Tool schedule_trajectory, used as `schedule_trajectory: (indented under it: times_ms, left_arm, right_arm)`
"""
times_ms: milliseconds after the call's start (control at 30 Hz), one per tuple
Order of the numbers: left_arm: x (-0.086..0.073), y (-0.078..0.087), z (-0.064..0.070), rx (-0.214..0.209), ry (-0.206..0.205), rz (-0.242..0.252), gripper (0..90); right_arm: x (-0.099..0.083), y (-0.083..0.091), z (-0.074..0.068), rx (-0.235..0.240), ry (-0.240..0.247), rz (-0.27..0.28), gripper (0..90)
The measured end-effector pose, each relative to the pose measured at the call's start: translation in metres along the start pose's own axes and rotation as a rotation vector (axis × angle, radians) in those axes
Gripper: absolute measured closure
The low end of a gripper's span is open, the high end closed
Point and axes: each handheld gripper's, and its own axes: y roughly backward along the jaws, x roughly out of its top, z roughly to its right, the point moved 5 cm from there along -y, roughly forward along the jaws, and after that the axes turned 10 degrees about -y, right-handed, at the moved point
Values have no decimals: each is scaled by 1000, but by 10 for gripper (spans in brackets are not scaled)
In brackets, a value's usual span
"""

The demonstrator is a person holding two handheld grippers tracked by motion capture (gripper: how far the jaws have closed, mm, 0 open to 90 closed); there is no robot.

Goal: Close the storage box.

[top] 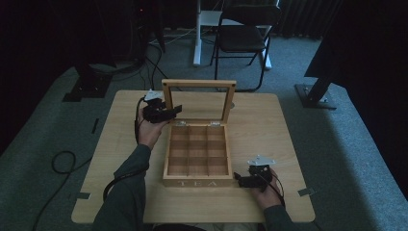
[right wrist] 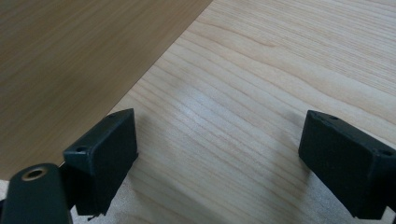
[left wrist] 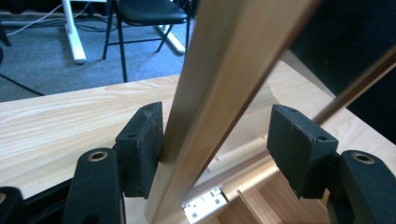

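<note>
A wooden tea box (top: pixel 197 182) marked TEA stands at the middle of the table (top: pixel 269 125), its several compartments bare. Its glass-windowed lid (top: pixel 198 83) stands upright at the back. My left gripper (top: pixel 174 111) is open at the lid's left side. In the left gripper view the jaws of the left gripper (left wrist: pixel 219 140) straddle the lid's frame rail (left wrist: pixel 219 79); the left pad (left wrist: pixel 142 140) touches it and the right pad stands apart. My right gripper (top: pixel 238 179) is open, low by the box's front right corner. The right gripper (right wrist: pixel 224 154) holds nothing over the table, with the box wall (right wrist: pixel 70 56) at the upper left.
A black folding chair (top: pixel 243 33) and a white desk leg (top: pixel 197 38) stand beyond the table's far edge. Cables (top: pixel 62 161) lie on the grey carpet at the left. Dark stand bases sit at the far left and far right. A metal hinge (left wrist: pixel 205 205) joins lid and box.
</note>
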Motion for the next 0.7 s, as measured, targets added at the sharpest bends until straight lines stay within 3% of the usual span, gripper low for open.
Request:
schedule_trajectory:
  times_ms: [233, 333, 433, 700]
  left_arm:
    - [-5, 10, 9, 5, -51, -7, 356]
    - [-7, 15, 10, -9, -26, 17, 354]
    - [-9, 23, 10, -12, 28, 63, 360]
    - [-7, 42, 14, 10, 60, 84, 429]
  right_arm:
    - [0, 0, 0, -1, -1, 0, 112]
    - [0, 0, 0, -1, -1, 0, 112]
    - [0, 0, 0, 0, -1, 0, 112]
    - [0, 0, 0, 0, -1, 0, 112]
